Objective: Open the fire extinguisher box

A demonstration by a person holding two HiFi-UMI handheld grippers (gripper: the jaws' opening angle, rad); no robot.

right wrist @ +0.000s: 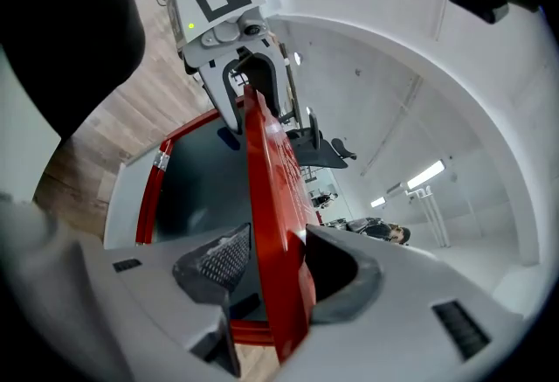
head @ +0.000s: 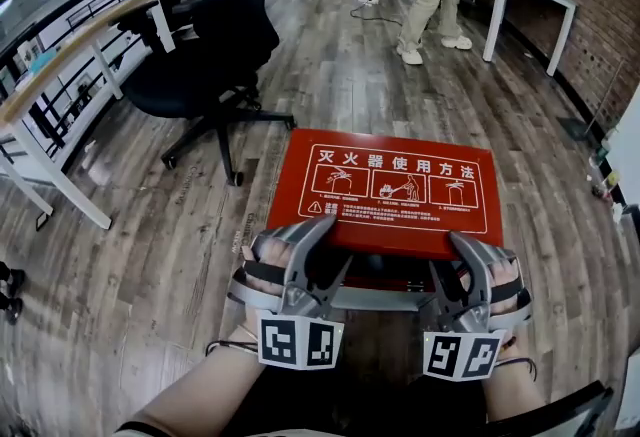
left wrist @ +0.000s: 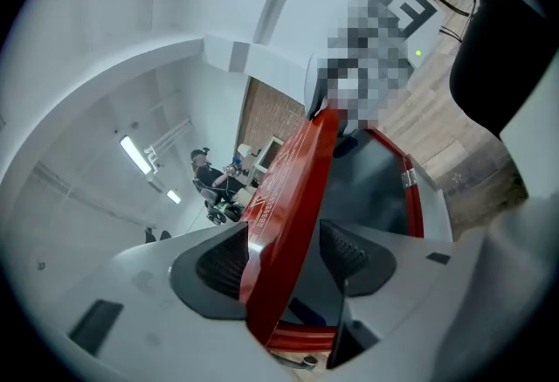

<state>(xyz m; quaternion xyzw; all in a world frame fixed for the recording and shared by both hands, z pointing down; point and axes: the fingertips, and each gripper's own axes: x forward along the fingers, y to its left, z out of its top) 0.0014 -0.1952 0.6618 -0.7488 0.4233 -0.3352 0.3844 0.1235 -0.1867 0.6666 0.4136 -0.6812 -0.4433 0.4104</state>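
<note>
The right gripper pinches the red lid, which stands on edge between its jaws, while the left gripper grips the same lid farther ahead, above the open box.

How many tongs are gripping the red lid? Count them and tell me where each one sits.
2. The left tongs clamp the red lid on its near edge, left side; the right tongs clamp the same edge, right side. None seem hidden.
</note>
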